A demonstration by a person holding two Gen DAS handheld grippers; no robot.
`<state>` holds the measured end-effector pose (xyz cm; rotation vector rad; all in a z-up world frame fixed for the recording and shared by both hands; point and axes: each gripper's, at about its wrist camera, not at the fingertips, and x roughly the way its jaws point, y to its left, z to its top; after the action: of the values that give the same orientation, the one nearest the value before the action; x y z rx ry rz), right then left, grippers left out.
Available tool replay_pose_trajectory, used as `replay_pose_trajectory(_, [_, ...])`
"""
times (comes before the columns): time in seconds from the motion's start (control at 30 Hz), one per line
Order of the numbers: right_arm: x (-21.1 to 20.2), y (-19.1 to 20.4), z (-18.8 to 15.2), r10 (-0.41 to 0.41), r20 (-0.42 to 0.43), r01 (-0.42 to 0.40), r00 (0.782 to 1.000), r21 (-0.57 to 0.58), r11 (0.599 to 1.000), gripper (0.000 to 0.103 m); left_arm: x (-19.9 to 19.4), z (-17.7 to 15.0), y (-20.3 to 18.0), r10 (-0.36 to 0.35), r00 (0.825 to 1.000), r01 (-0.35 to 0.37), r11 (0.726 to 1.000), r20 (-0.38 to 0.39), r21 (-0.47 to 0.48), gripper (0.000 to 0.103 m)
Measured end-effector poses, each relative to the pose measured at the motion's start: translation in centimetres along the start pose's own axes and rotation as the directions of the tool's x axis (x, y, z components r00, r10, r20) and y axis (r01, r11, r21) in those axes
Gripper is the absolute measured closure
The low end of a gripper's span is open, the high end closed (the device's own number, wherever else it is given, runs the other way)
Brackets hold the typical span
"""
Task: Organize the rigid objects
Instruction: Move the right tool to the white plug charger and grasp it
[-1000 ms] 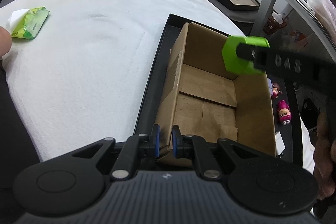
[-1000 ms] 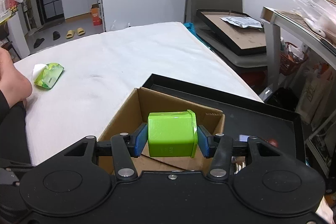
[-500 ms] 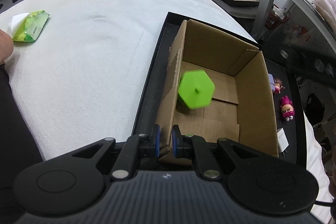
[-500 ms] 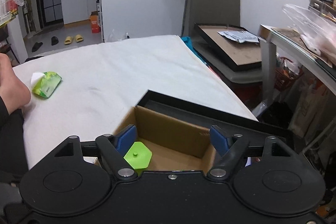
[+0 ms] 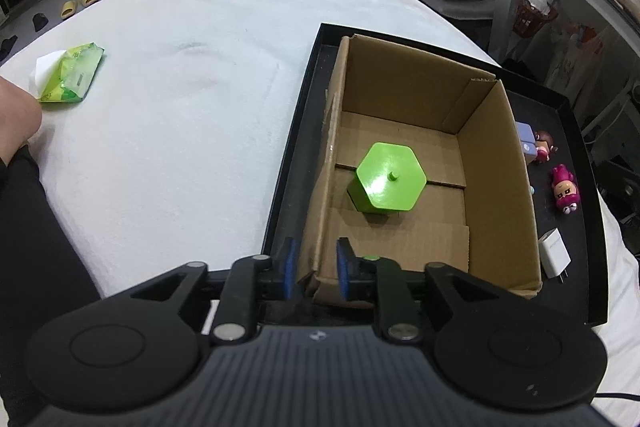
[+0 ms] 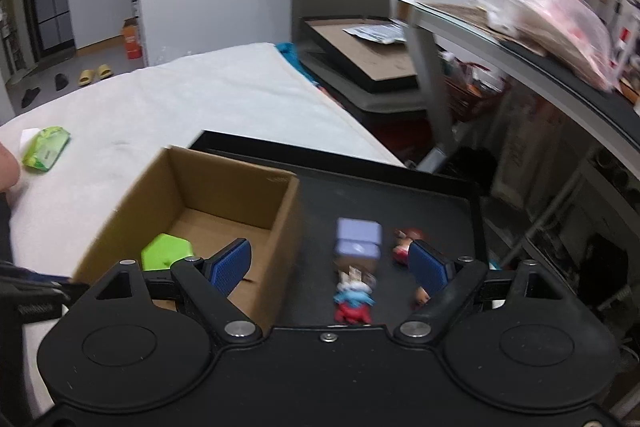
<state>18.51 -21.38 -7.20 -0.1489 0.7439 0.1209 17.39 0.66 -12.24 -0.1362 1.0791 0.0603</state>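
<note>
A green hexagonal block (image 5: 386,183) stands on the floor of the open cardboard box (image 5: 496,187); it also shows in the right wrist view (image 6: 166,252). My left gripper (image 5: 314,269) is shut on the box's near left wall. My right gripper (image 6: 332,265) is open and empty above the black tray (image 6: 400,195), over a purple block (image 6: 357,244) and small toy figures (image 6: 354,301). Another figure (image 6: 404,245) lies by the right finger.
The black tray (image 5: 576,267) lies on a white-covered table. Right of the box lie a pink figure (image 5: 564,189), another figure (image 5: 542,147) and a white charger (image 5: 554,255). A green wipes pack (image 5: 70,77) lies far left. A metal shelf (image 6: 520,67) stands right.
My right gripper opened and dropped the green block into the box, where it now stands still. The right gripper then swung right over the tray. My left gripper kept its hold.
</note>
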Motion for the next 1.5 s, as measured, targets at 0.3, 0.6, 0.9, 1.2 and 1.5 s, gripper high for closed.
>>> replay_pose_trajectory(0.3, [-0.2, -4.6, -2.5, -0.050, -0.038, 0.053, 0.998, 0.076, 0.996, 0.018, -0.6, -0.2, -1.9, 0.017, 1.000, -0.017, 0.999, 0.006, 0.039, 0.050])
replay_pose_trajectory(0.6, [3.2, -6.2, -5.7, -0.036, -0.162, 0.054, 0.986, 0.104, 0.993, 0.018, -0.9, 0.1, -3.8, 0.037, 0.999, -0.038, 0.997, 0.017, 0.071, 0.043])
replay_pose_trajectory(0.9, [6.3, -6.3, -7.7, -0.002, -0.251, 0.030, 0.968, 0.107, 0.994, 0.018, -0.5, 0.6, -4.4, 0.058, 0.998, -0.059, 0.996, 0.013, 0.068, 0.038])
replay_pose_trajectory(1.2, [9.0, -6.4, -8.7, 0.011, -0.312, 0.017, 0.950, 0.088, 0.996, 0.036, 0.3, 1.2, -4.8, 0.080, 0.997, -0.080, 0.994, 0.006, 0.069, 0.036])
replay_pose_trajectory(1.5, [9.0, -6.6, -8.5, 0.061, -0.319, -0.034, 0.946, 0.091, 0.995, 0.067, 0.8, 1.5, -4.4, 0.072, 0.997, -0.072, 0.997, -0.007, 0.039, 0.036])
